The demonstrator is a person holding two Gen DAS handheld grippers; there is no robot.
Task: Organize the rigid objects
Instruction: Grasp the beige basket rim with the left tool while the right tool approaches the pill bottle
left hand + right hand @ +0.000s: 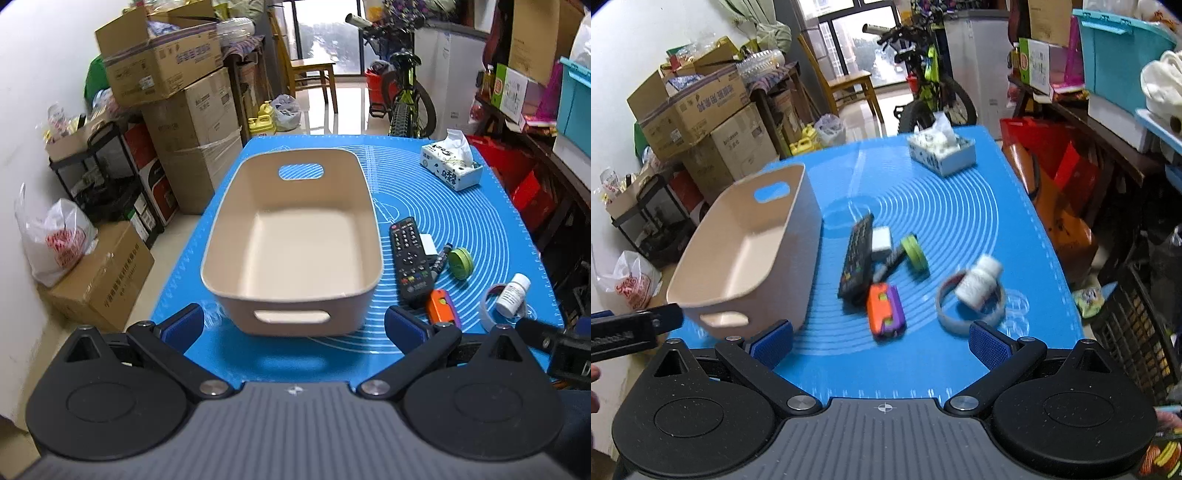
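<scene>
An empty beige bin stands on the blue mat; it also shows at the left in the right wrist view. Right of it lie a black remote, a marker, a green tape roll, an orange and purple toy, a white bottle and a clear tape ring. My left gripper is open, just before the bin's near wall. My right gripper is open, just short of the toy.
A tissue box sits at the mat's far right. Cardboard boxes and a black rack stand left of the table. A bicycle and a chair are beyond it. Cluttered shelves line the right side.
</scene>
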